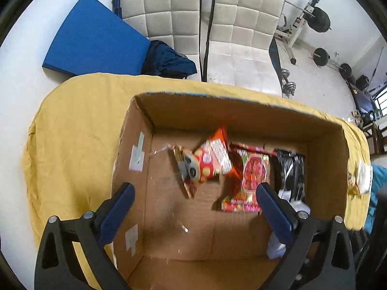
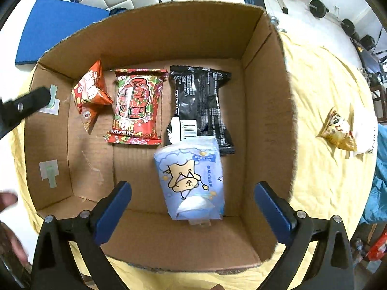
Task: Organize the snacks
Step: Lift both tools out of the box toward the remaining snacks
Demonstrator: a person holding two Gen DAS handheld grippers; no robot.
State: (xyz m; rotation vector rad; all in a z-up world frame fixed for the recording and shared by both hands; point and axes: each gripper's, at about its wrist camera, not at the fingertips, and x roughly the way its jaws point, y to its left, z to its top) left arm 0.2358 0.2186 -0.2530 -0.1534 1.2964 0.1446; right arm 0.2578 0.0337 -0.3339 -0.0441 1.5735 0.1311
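Blue fingers (image 2: 273, 213) of the right gripper (image 2: 192, 207) stand wide apart over the cardboard box (image 2: 266, 101), nothing between them; the left gripper (image 1: 194, 207) is likewise spread and empty. Inside lie an orange snack bag (image 2: 90, 91), a red packet (image 2: 136, 106), a black packet (image 2: 199, 104) and a pale blue pack (image 2: 191, 176) overlapping the black one. One golden snack bag (image 2: 338, 130) remains on the yellow-covered worktop (image 2: 321, 181). Reaching for it, the box's tall right wall could snag the fingers; the tilted orange bag may topple.

Yellow-covered table (image 2: 321, 188) carries cardboard box (image 2: 268, 120) and 1 golden snack packet (image 2: 338, 133).
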